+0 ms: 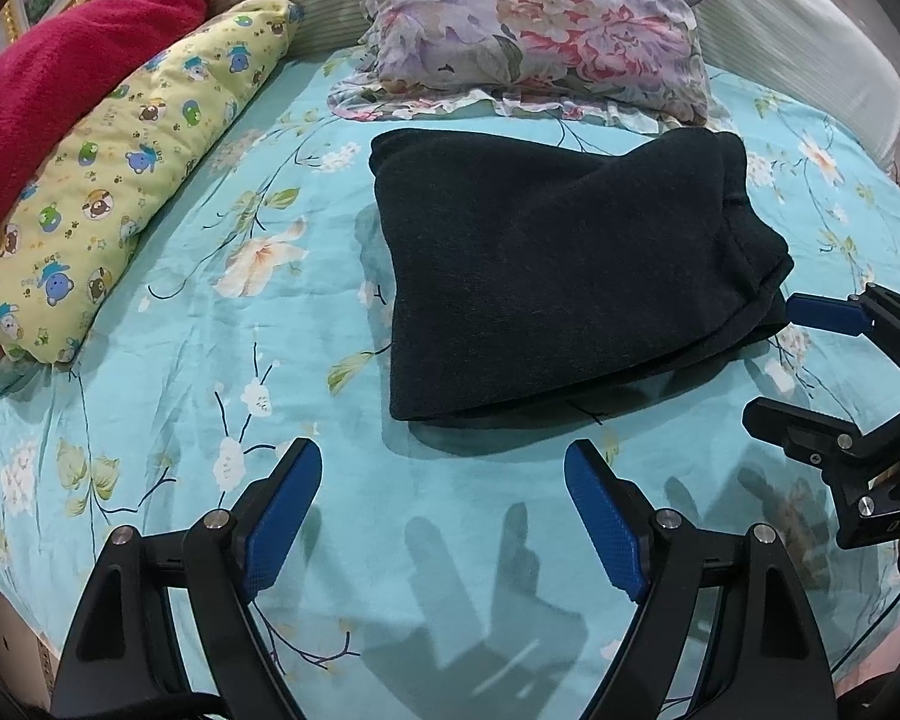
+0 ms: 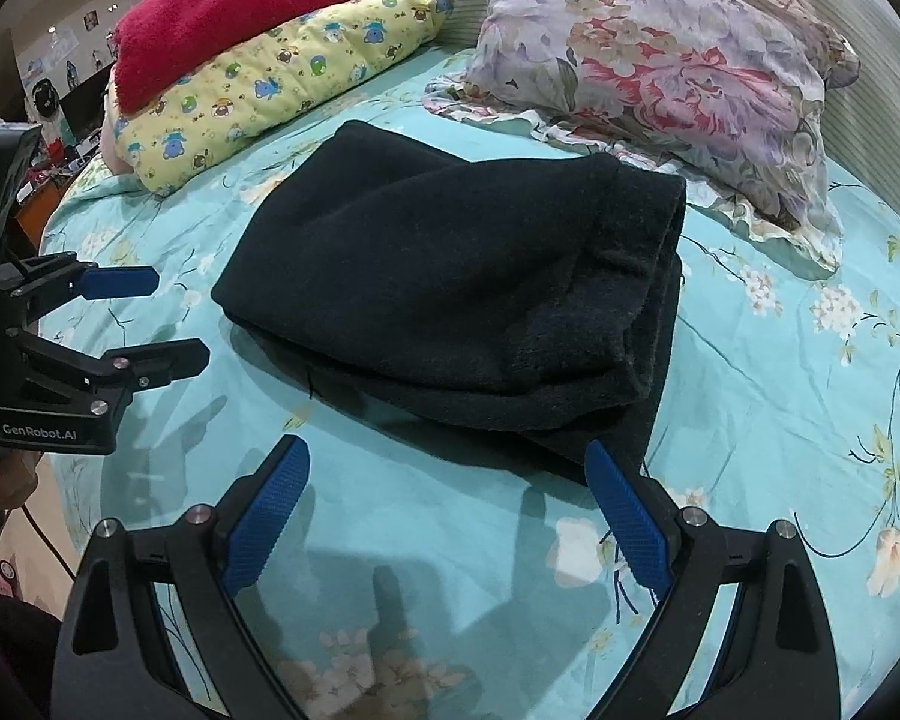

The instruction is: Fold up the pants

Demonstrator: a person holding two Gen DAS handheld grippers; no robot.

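One pair of pants [image 1: 570,264], dark fleecy knit, lies folded into a thick, rough rectangle in the middle of the sheet [image 1: 168,348], a smooth turquoise cotton printed with blossoms. Left gripper [image 1: 443,513] hangs just short of the pants' near edge, ribbed blue pads spread wide, empty. Right gripper [image 2: 447,507] sits wide too, one pad at the pants' near corner, possibly brushing it. Beyond the pants: one frilly floral pillow [image 1: 534,30], one yellow cartoon-print bolster [image 1: 138,168], one red plush blanket [image 1: 60,78].
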